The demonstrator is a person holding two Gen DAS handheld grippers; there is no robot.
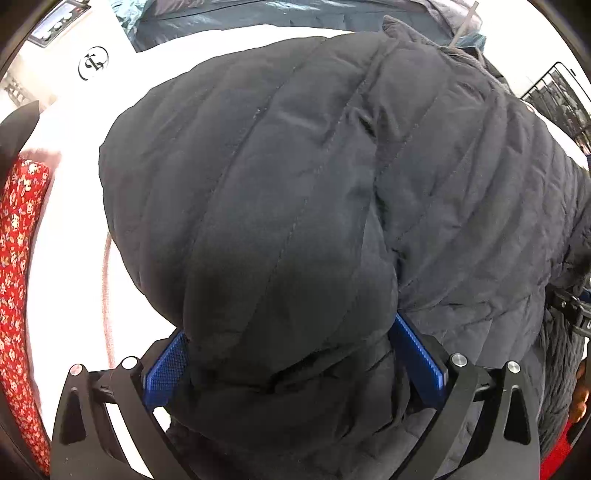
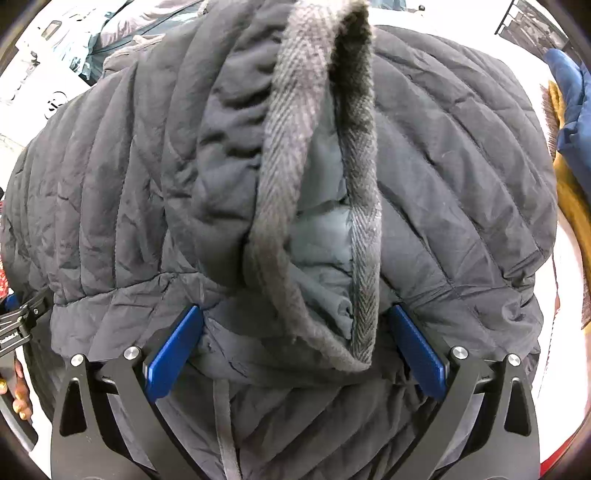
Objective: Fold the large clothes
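Note:
A dark quilted puffer jacket [image 1: 295, 184] fills both views and lies on a white surface [image 1: 70, 258]. My left gripper [image 1: 291, 354] has its blue pads [image 1: 166, 365] wide apart, with a thick fold of the jacket bulging between them. My right gripper [image 2: 295, 347] also has its blue pads [image 2: 173, 350] wide apart around a bunched fold with a grey herringbone trim [image 2: 280, 155] running up the middle. In the right wrist view the jacket [image 2: 461, 166] covers nearly everything. Whether the pads press the fabric is not clear.
A red floral cloth [image 1: 18, 258] lies at the left edge. Teal and dark fabric [image 1: 258, 18] is piled at the far side. A blue and mustard garment [image 2: 569, 147] lies to the right. A black wire rack [image 1: 554, 96] stands at the far right.

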